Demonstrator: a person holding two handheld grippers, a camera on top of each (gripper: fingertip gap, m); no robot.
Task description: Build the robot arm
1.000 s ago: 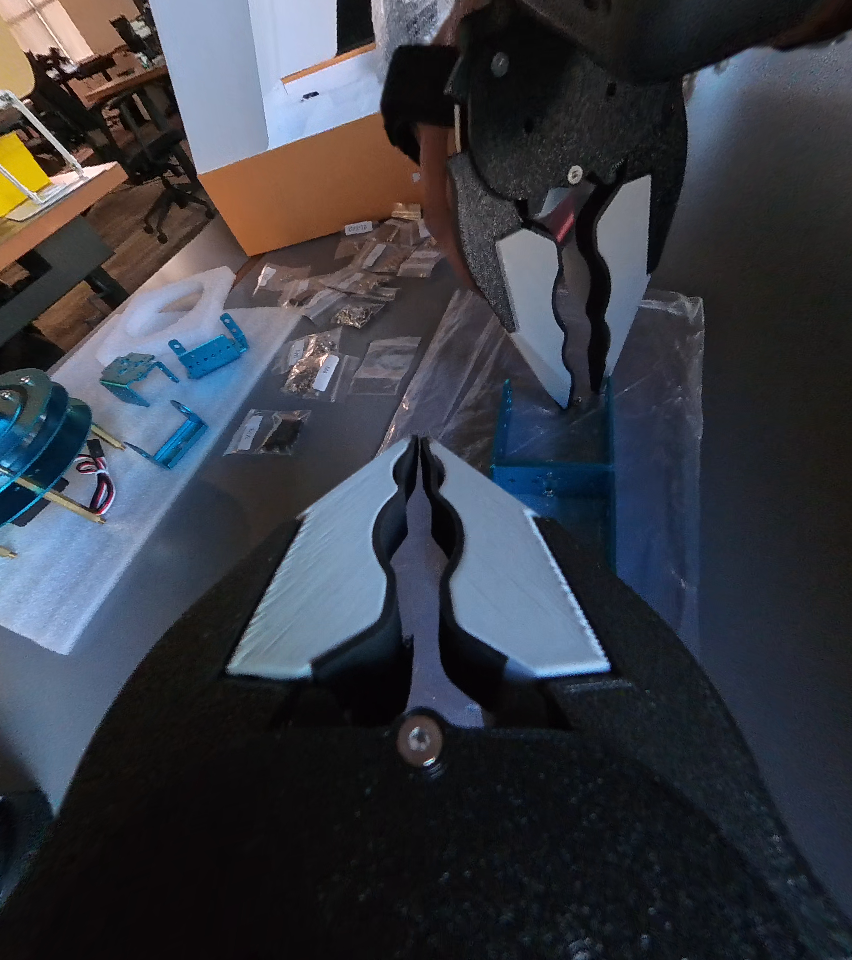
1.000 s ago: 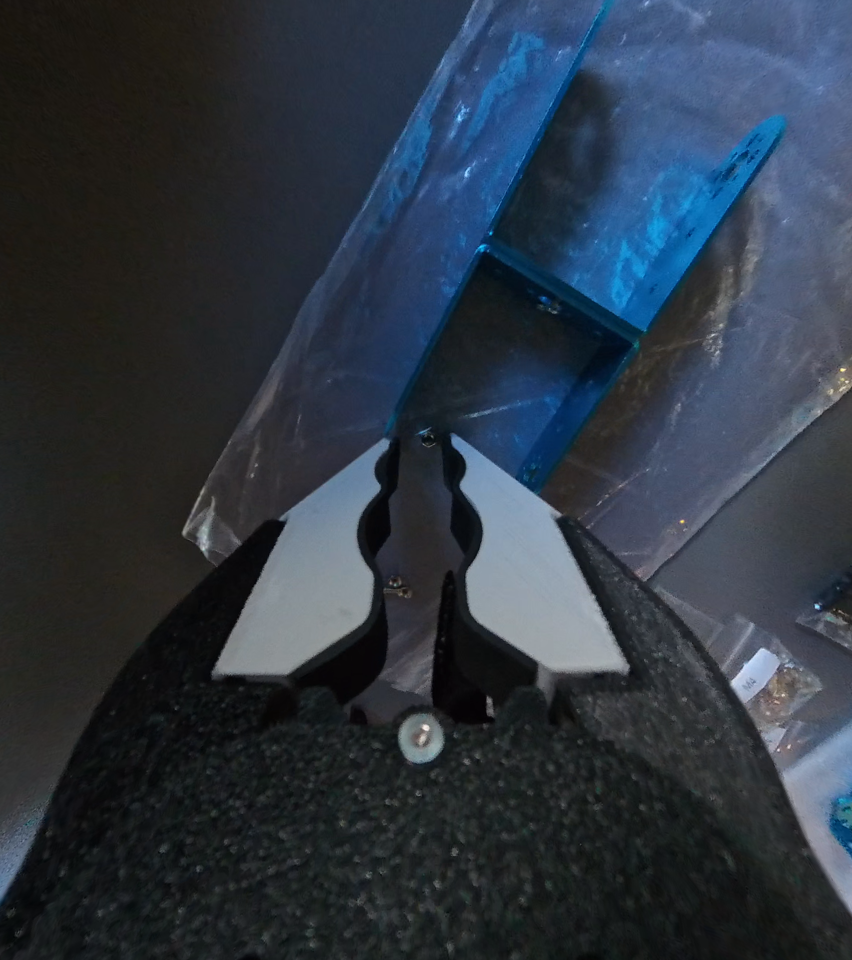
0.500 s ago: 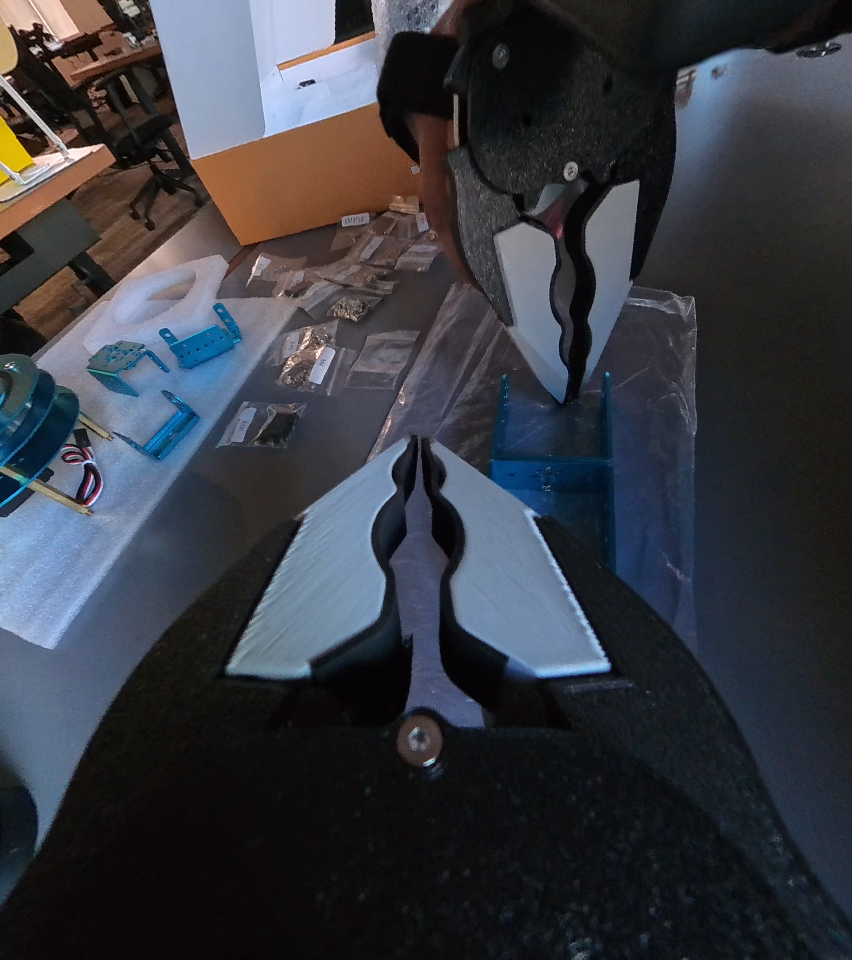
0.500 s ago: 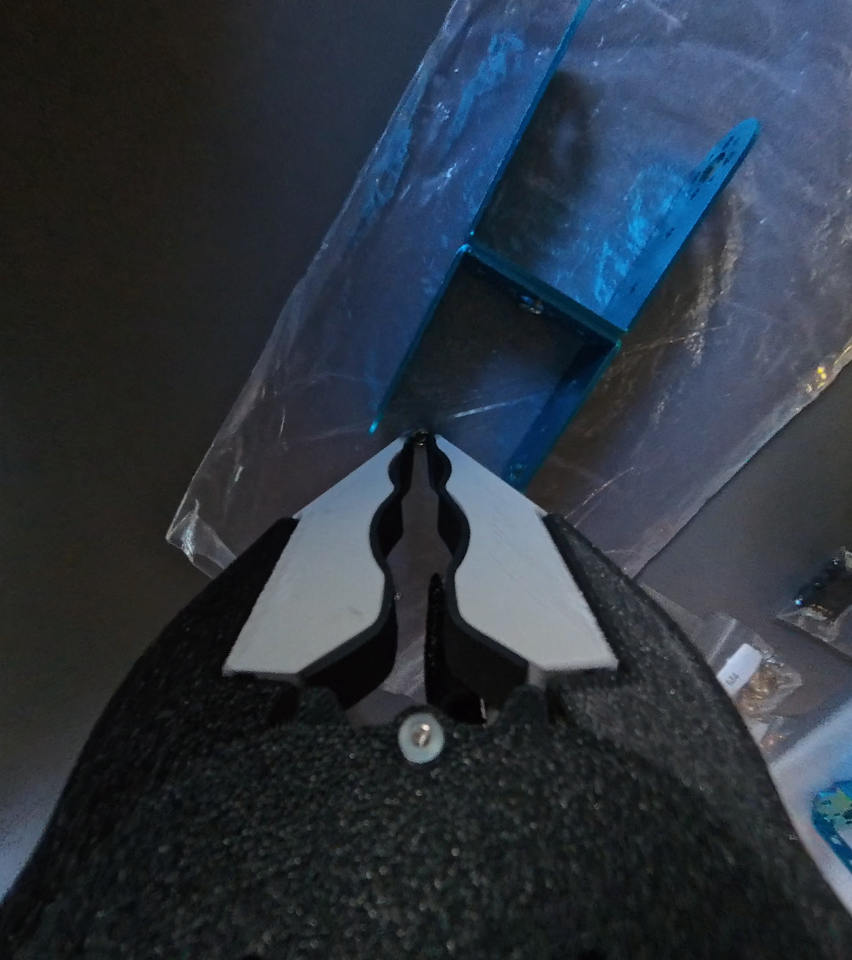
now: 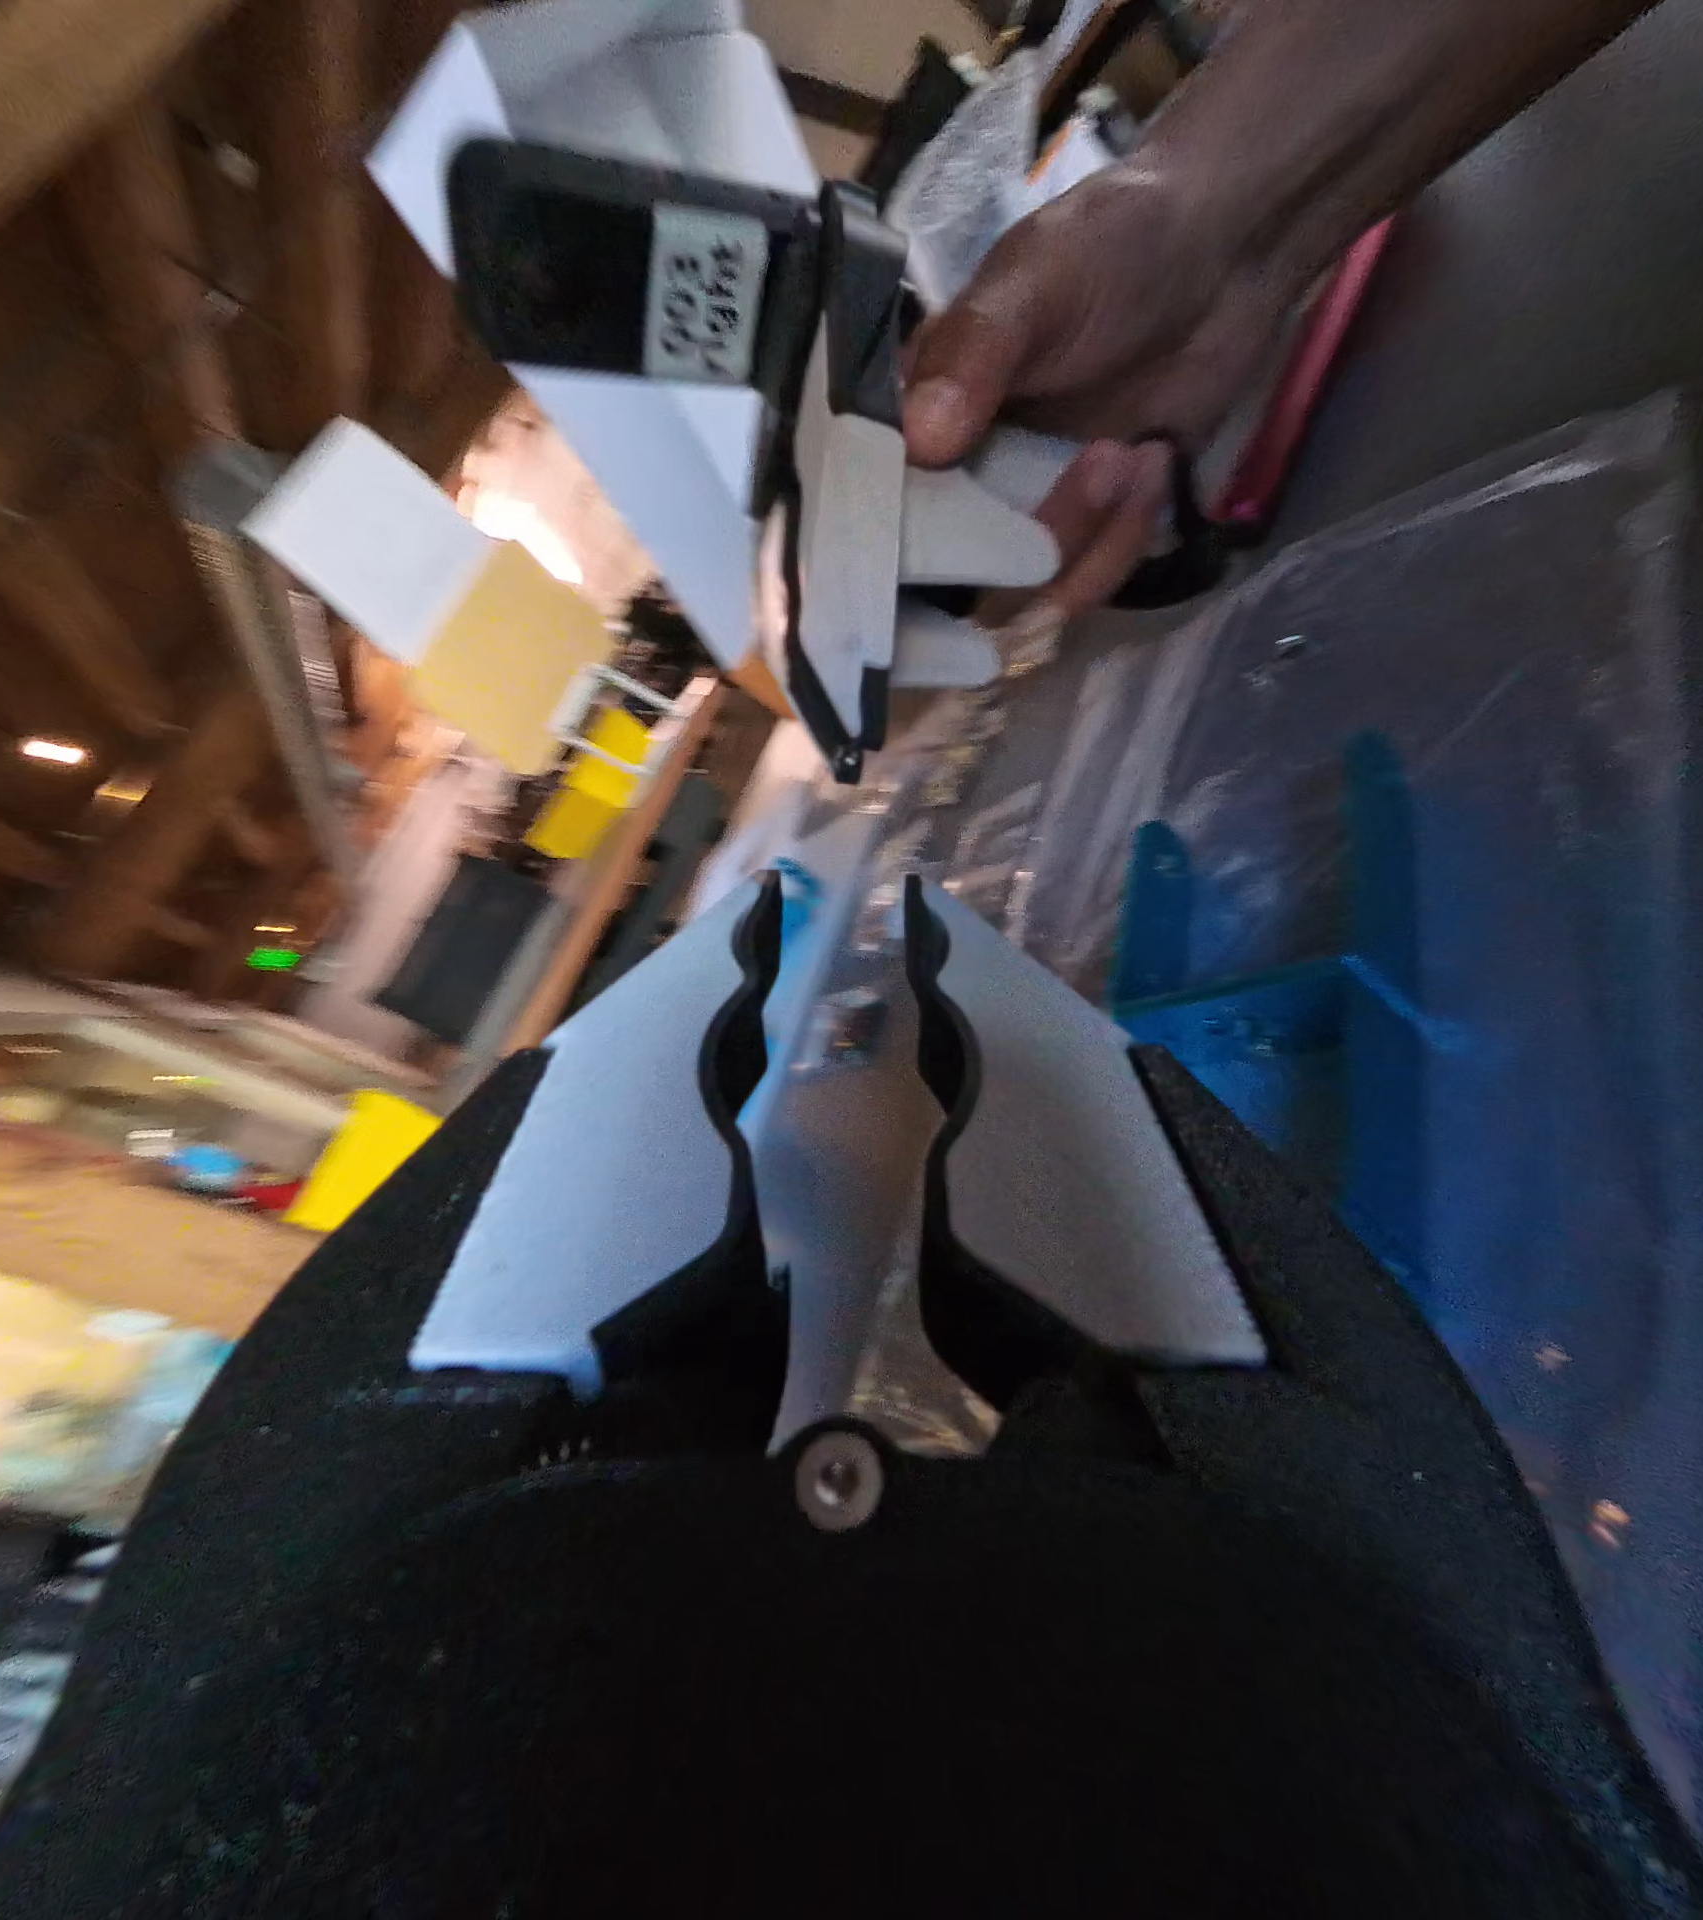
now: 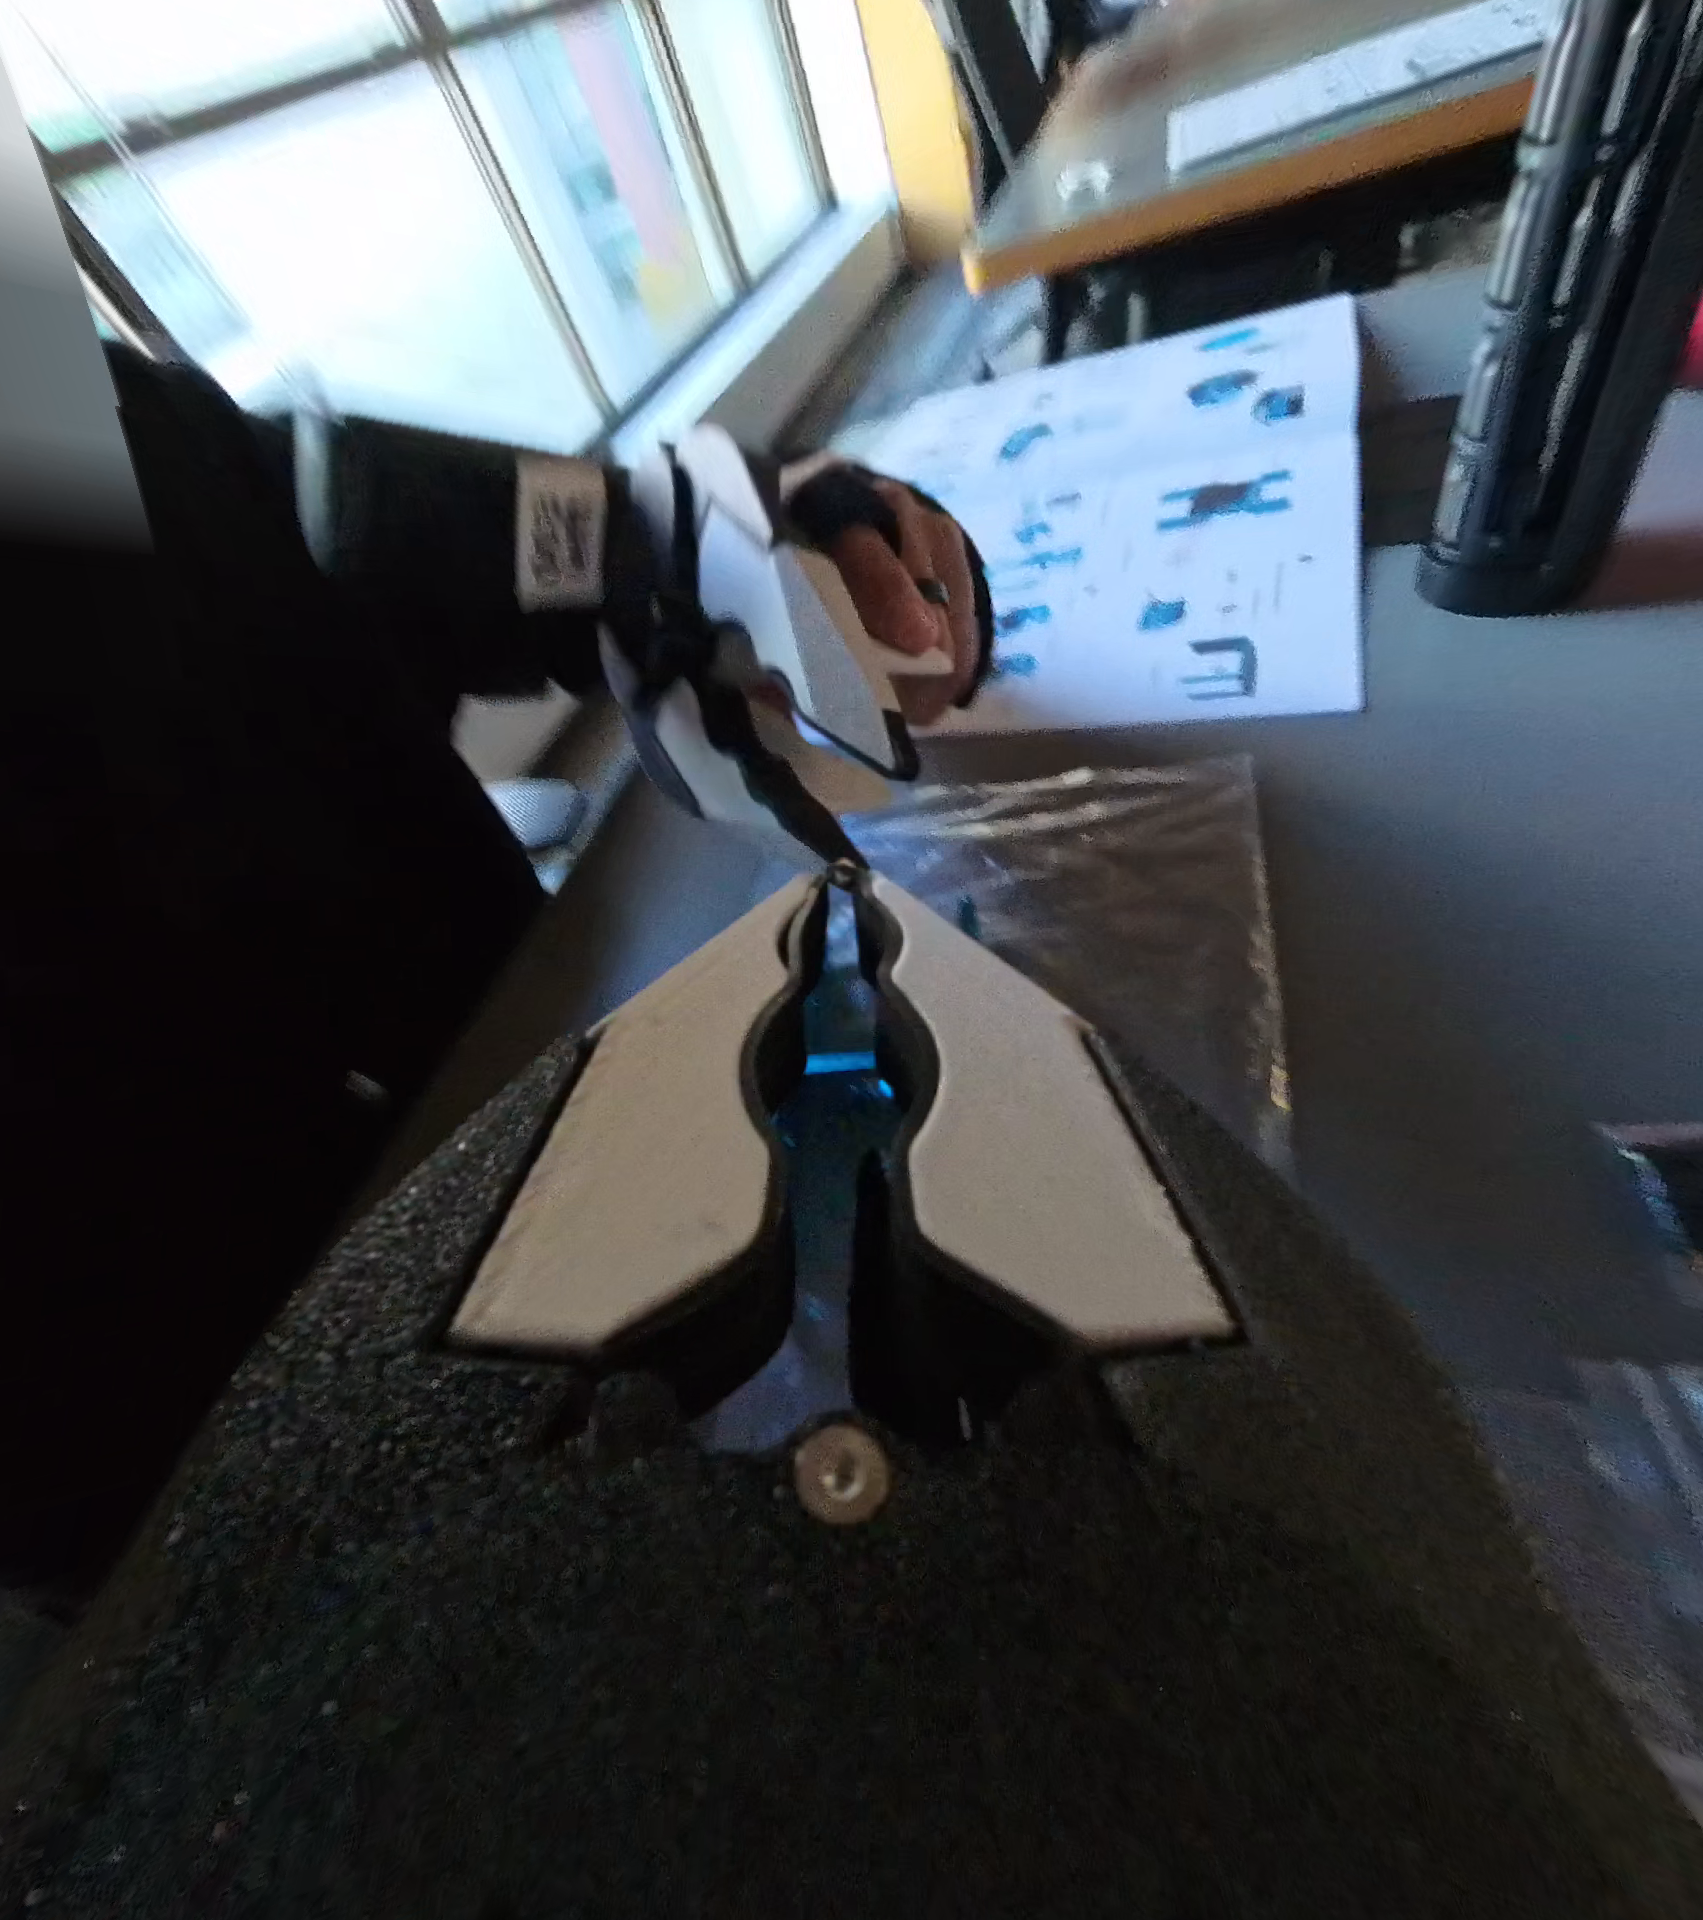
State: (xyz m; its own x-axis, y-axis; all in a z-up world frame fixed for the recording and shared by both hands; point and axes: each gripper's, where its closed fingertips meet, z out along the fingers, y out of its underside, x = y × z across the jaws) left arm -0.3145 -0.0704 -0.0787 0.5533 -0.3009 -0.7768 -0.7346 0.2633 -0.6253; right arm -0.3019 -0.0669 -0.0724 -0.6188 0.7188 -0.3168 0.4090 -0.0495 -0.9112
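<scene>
The left gripper sits at the centre of its own view with its jaws a little apart and nothing between them; only table and blurred bags show through the gap. Right of its fingers, at centre right of the frame, a blue metal bracket rests on a clear plastic bag. It is an H-shaped frame whose two long side strips run away from the camera, joined by a crossbar nearer the fingers. It lies just beside the left gripper's right finger; whether they touch cannot be told.

Above the left fingertips, in the upper middle of that frame, the right gripper points downward, held by a hand. It hangs clear of the bracket, over the blurred far part of the table.

In the right wrist view the right gripper has its tips nearly together, seemingly pinching something tiny and dark, but blur hides what. Just beyond them the left gripper points its tips at them, almost meeting. The blue bracket shows through the gap below. A printed sheet with blue part pictures lies upper right
</scene>
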